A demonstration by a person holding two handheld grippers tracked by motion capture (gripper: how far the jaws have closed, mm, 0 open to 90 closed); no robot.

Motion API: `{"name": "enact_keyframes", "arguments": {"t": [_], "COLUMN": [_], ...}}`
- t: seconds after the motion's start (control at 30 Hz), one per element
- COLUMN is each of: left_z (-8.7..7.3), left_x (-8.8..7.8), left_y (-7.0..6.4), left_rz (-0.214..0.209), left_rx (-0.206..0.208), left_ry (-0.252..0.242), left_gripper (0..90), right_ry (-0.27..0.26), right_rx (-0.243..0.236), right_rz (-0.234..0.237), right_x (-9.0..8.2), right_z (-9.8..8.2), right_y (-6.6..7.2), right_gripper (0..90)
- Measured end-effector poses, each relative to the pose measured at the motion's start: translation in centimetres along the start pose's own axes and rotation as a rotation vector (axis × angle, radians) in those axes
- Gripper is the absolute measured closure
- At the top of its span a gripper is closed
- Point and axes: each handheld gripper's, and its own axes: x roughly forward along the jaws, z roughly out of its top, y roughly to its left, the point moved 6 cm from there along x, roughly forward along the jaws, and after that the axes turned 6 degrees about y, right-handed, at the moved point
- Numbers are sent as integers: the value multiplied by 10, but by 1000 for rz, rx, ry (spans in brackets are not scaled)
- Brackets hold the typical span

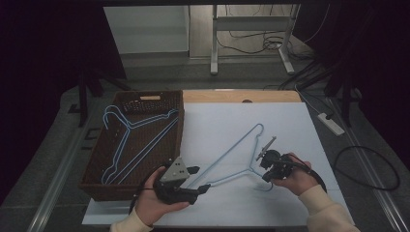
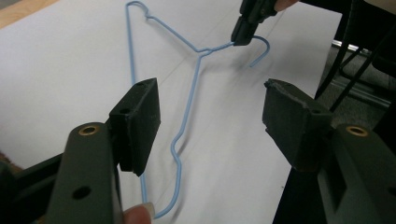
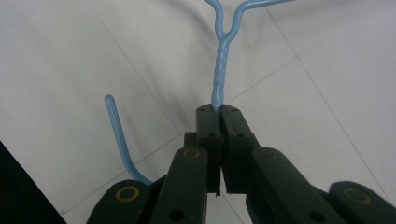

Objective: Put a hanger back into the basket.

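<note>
A dark wicker basket (image 1: 145, 102) at the table's left holds two blue hangers (image 1: 126, 145); white power strip (image 1: 331, 123) on the floor.

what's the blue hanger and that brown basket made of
The blue hanger looks like thin metal wire under a smooth, slightly glossy light-blue coating: its neck is twisted like wire where the right gripper clamps it. The brown basket seems woven wicker or rattan, possibly imitation: dark, matt, with a fine weave pattern on its walls.
</note>
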Motion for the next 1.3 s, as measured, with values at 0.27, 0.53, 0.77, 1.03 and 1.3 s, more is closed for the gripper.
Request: {"name": "enact_keyframes", "arguments": {"t": [0.27,0.53,0.77,1.03,1.3], "left_z": [2,6,11,15,13], "left_x": [18,33,53,75,101], "left_y": [-6,-8,-8,-6,-1], "left_rz": [-23,-32,-35,-41,-27], "left_rx": [7,11,1,-13,-9], "left_ry": [37,64,108,151,221], "left_gripper": [365,365,362,364,365], "right_ry": [-8,-8,-4,-4,0], "right_rx": [3,-2,-6,-8,-12], "right_rz": [-2,-1,2,3,8], "right_x": [-2,-4,-4,-4,-5], "right_z": [0,2,2,2,2], "right_y": [-1,0,1,2,3], "right_gripper": [876,877,876,877,876]}}
